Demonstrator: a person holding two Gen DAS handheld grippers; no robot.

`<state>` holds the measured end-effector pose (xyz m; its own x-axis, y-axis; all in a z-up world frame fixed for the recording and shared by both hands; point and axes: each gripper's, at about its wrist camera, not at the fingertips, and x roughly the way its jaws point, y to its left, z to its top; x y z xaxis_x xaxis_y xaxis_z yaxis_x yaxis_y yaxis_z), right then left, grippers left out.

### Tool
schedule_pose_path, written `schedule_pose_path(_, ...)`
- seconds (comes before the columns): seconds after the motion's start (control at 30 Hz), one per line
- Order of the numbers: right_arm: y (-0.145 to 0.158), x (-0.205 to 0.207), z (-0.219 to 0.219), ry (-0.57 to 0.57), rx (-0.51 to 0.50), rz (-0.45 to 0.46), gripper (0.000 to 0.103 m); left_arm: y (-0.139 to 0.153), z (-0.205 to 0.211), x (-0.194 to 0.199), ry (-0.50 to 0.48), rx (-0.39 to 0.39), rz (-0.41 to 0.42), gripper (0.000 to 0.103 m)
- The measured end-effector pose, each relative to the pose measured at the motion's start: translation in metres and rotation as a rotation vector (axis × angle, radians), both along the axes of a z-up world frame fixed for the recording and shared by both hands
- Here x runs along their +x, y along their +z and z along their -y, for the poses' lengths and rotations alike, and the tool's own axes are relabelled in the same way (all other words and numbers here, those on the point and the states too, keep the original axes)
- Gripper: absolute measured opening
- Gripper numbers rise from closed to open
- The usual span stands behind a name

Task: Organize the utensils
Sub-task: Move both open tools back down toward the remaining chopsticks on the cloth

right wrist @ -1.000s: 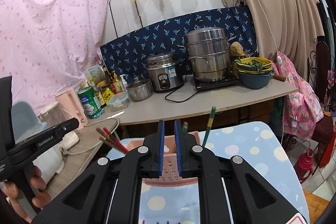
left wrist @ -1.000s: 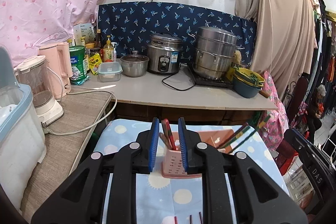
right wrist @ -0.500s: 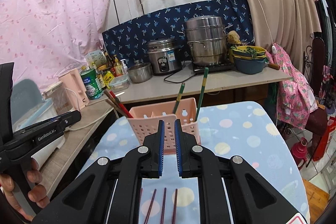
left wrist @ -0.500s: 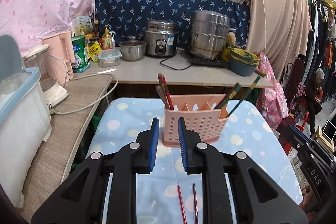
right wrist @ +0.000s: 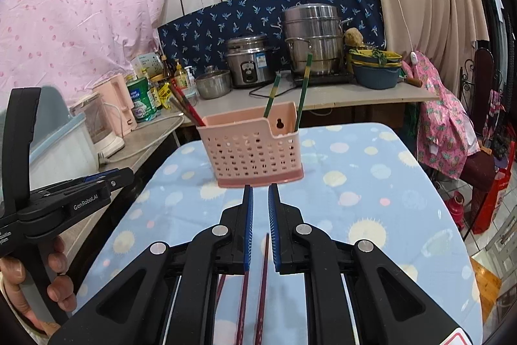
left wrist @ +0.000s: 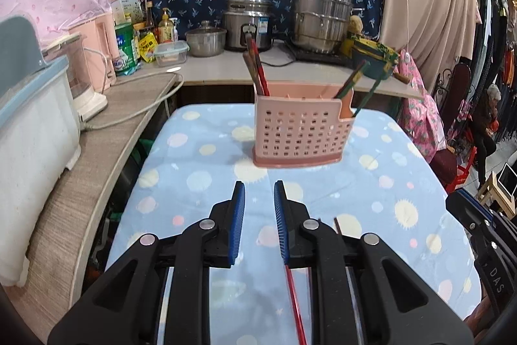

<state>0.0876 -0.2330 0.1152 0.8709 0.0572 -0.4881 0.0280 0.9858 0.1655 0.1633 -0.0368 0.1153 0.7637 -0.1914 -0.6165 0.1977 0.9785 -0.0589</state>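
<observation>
A pink perforated utensil holder (left wrist: 297,131) (right wrist: 252,151) stands on the blue dotted cloth (left wrist: 200,183). Red-brown chopsticks (left wrist: 257,70) (right wrist: 185,105) lean in its left compartment and green ones (left wrist: 352,83) (right wrist: 303,86) in its right. My left gripper (left wrist: 258,186) hovers short of the holder, its pads a narrow gap apart and empty. My right gripper (right wrist: 261,188) points at the holder's base, its pads nearly together with nothing between them. Loose dark red chopsticks (right wrist: 263,280) (left wrist: 295,303) lie on the cloth beneath the fingers, partly hidden.
A wooden counter (left wrist: 97,157) on the left carries a white appliance (left wrist: 32,125) and a cable. Behind the holder, a shelf (right wrist: 355,96) holds a rice cooker (right wrist: 248,63), a steamer pot (right wrist: 313,37) and bowls. A hand (right wrist: 55,277) holds the left gripper (right wrist: 71,199).
Both grippers have drawn back from the holder and sunk toward the cloth. The holder now stands farther ahead, and the loose chopsticks on the cloth have come under the fingers.
</observation>
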Motion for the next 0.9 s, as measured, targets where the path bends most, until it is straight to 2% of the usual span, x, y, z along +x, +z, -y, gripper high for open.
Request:
schedule_pose_path(0.37, -0.038, -0.032, -0.014, 0.012, -0.034, -0.070, 0.011, -0.044, -0.008, -0.030, -0.003, 0.000, -0.083, 0.018)
schedule_pose_path(0.9, -0.100, -0.064, -0.019, 0.016, -0.009, -0.205, 0.011, -0.084, -0.010, -0.058, -0.008, -0.001, -0.163, 0.018)
